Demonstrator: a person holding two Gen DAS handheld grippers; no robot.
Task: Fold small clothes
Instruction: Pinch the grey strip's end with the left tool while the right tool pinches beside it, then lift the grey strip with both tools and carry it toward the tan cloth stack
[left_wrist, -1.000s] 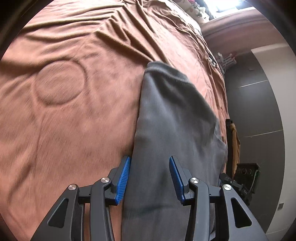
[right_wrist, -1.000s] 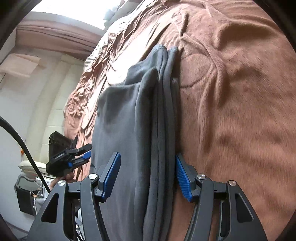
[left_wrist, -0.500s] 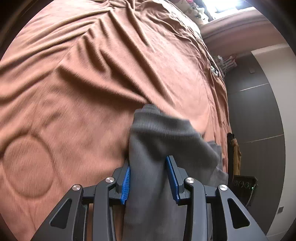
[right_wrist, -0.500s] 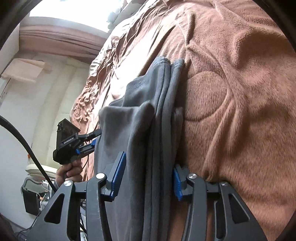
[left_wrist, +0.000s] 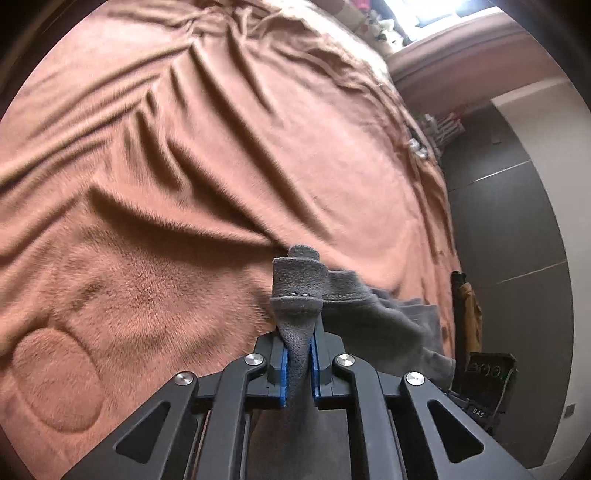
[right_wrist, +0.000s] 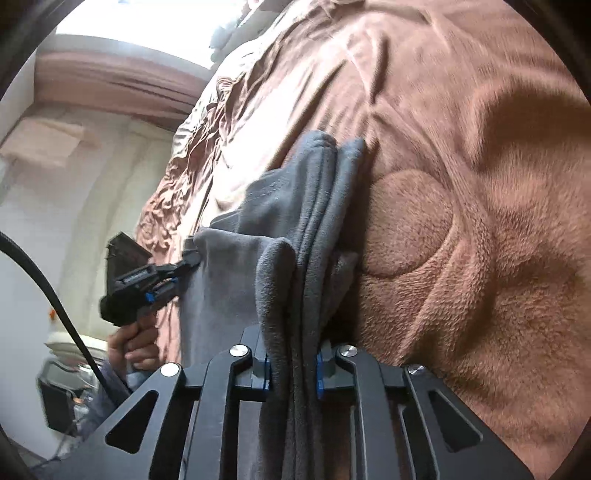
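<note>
A grey fleece garment (left_wrist: 354, 317) lies folded lengthwise on a brown plush blanket (left_wrist: 184, 221). My left gripper (left_wrist: 298, 363) is shut on one bunched corner of it, and the cloth sticks up between the blue pads. My right gripper (right_wrist: 293, 373) is shut on the stacked layers of the same garment (right_wrist: 295, 229) at its other near corner. The left gripper also shows in the right wrist view (right_wrist: 184, 262), held in a hand at the garment's far edge.
The blanket (right_wrist: 480, 184) covers a bed and is creased into ridges. A dark wall panel (left_wrist: 509, 221) and a dark box (left_wrist: 487, 373) lie past the bed's right edge. A black cable (right_wrist: 55, 295) hangs at the left.
Both grippers have closed from open onto the garment's corners. The garment has bunched up and pulled nearer, with its near edge lifted off the blanket.
</note>
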